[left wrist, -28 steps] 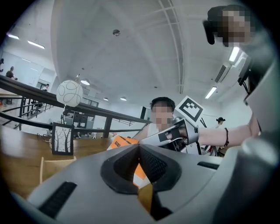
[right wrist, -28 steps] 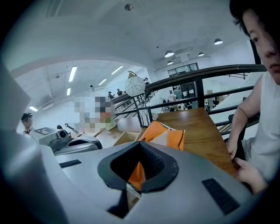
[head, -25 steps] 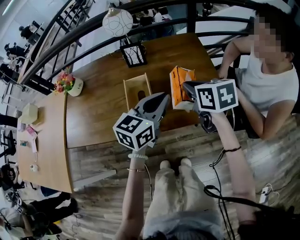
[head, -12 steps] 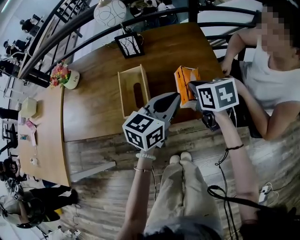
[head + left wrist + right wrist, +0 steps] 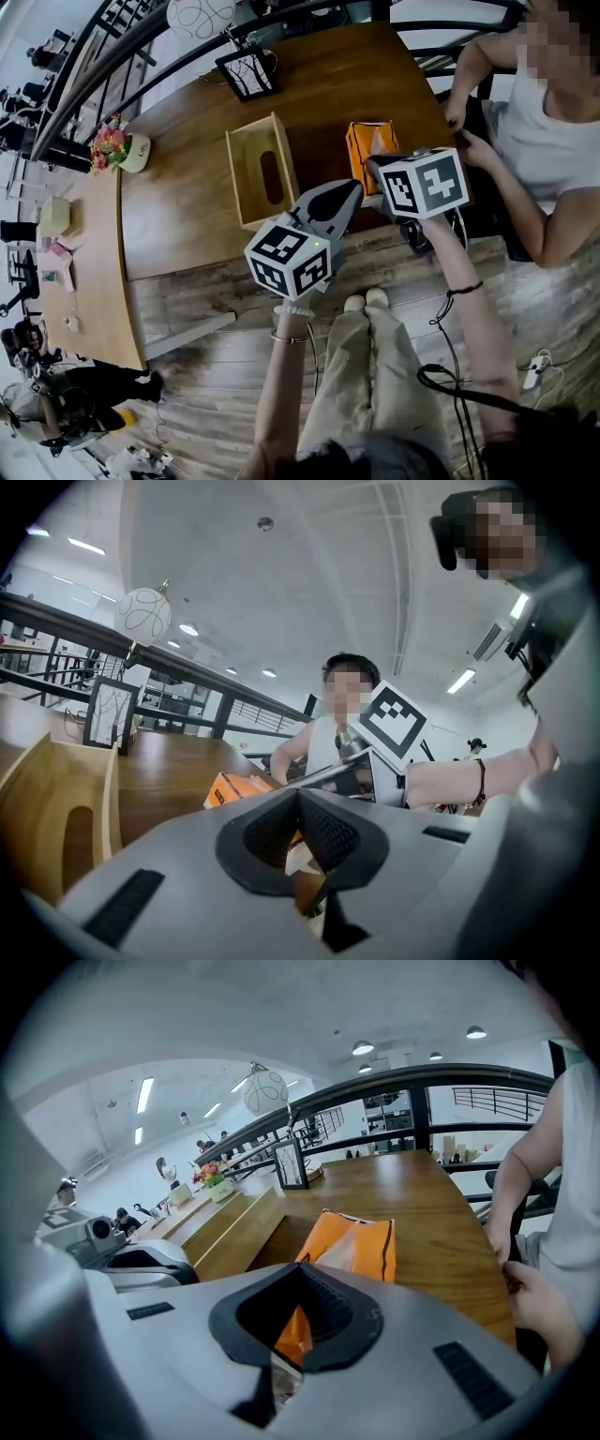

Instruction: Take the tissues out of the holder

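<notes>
A long wooden table (image 5: 187, 225) fills the scene, with railings beyond. The wooden holder (image 5: 246, 178) stands empty, left of the orange tissue pack (image 5: 361, 150), which lies flat on the table and apart from it. The removal looks done. The right gripper (image 5: 373, 169) is pinched on the pack's near end and need only let go. The left gripper (image 5: 352, 192) hovers closed and empty just beside. A seated person (image 5: 553, 159) at the far right and a picture frame (image 5: 247, 73) obstruct nothing.
</notes>
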A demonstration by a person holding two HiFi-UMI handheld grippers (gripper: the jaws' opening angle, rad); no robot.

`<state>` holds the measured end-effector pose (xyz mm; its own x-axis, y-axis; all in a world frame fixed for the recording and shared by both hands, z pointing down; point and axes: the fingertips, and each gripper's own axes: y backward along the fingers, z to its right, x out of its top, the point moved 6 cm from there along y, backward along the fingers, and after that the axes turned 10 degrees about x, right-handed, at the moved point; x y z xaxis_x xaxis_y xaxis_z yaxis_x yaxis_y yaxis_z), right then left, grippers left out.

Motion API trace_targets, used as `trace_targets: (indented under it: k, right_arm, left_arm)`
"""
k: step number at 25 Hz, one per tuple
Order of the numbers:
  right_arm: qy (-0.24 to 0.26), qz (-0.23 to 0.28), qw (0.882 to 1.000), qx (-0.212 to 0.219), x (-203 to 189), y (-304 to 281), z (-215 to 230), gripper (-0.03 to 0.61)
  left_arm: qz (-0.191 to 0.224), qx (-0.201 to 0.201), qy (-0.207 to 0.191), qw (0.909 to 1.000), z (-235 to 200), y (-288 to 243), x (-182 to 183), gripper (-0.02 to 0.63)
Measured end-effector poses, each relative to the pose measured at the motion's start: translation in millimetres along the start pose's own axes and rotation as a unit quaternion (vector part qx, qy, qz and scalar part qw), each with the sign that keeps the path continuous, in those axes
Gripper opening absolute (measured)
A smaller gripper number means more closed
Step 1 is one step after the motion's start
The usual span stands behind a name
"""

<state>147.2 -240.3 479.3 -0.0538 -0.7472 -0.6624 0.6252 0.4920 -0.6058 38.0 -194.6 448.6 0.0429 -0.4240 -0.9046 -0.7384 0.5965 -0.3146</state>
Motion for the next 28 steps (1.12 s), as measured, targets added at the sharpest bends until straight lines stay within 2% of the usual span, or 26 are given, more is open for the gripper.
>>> trace_targets:
  k: [7,14,18,25,28]
  right_arm:
    - [-0.007,-0.002,1.0,-0.024,-2.3,-7.4,-2.0,0.014]
    - [0.007,-0.002,1.0,-0.027,-5.0,-8.2,-8.1,0.033]
    - [0.009,0.016,1.0,0.002,-1.2,-7.7,-14.7,0.087]
    - [0.007,0.051,0.998,0.021,4.9,10.3,-30.2,0.086]
    - [0.027,0.061,0.997,0.05,9.7,23.2,-52.9,0.084]
  left_arm:
    - [-0.003,0.004,0.003,1.0,-2.2,3.0,-3.9,0.008]
    - [-0.005,0.004,0.001,1.0,-0.2,7.4,-8.3,0.008]
    - [-0.003,0.005,0.002,1.0,1.0,9.5,-5.6,0.008]
    - [0.016,0.013,-0.002,0.9998,1.5,27.5,6.5,0.008]
    - [0.027,0.023,-0.011,0.9993,3.5,42.4,15.0,0.008]
